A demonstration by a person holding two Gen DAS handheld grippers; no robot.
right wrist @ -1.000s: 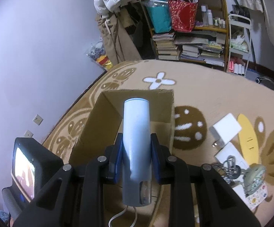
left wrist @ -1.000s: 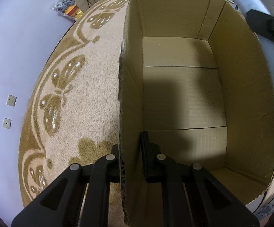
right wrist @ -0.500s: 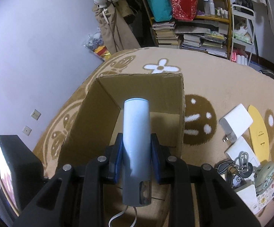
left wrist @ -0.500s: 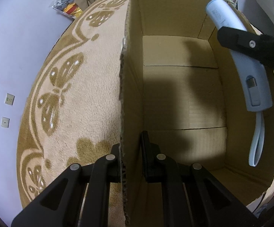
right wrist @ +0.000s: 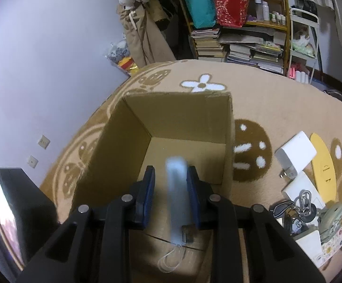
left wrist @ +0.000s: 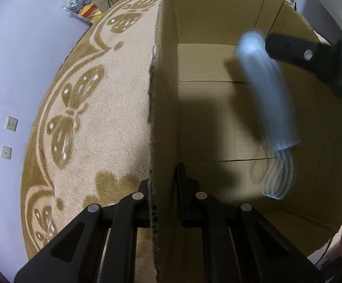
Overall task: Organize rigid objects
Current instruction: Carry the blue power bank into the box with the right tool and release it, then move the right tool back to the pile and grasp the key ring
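- Beige rug (right wrist: 277,108) with brown butterfly and flower shapes covers the floor, and an open cardboard box (right wrist: 178,115) stands on it.
- Left hand-held gripper (left wrist: 163,195) is clamped on the box's near-left wall, one finger outside and one inside, steadying it.
- Right hand-held gripper (right wrist: 171,181) hangs above the box's opening, nearer its right wall; its blue-padded jaws stand apart with gaps on both sides of the cylinder.
- Pale-blue cylinder (left wrist: 265,89), blurred, looks released and dropping inside the box, directly below the right hand-held gripper, long axis running from the box's near wall toward its far wall, white loop cord (left wrist: 279,179) trailing at the near end.
- Right of the box, outside it, lie a white charger (right wrist: 293,155), a yellow oval piece (right wrist: 323,160) and keys (right wrist: 295,207); the right hand-held gripper is nearer these.
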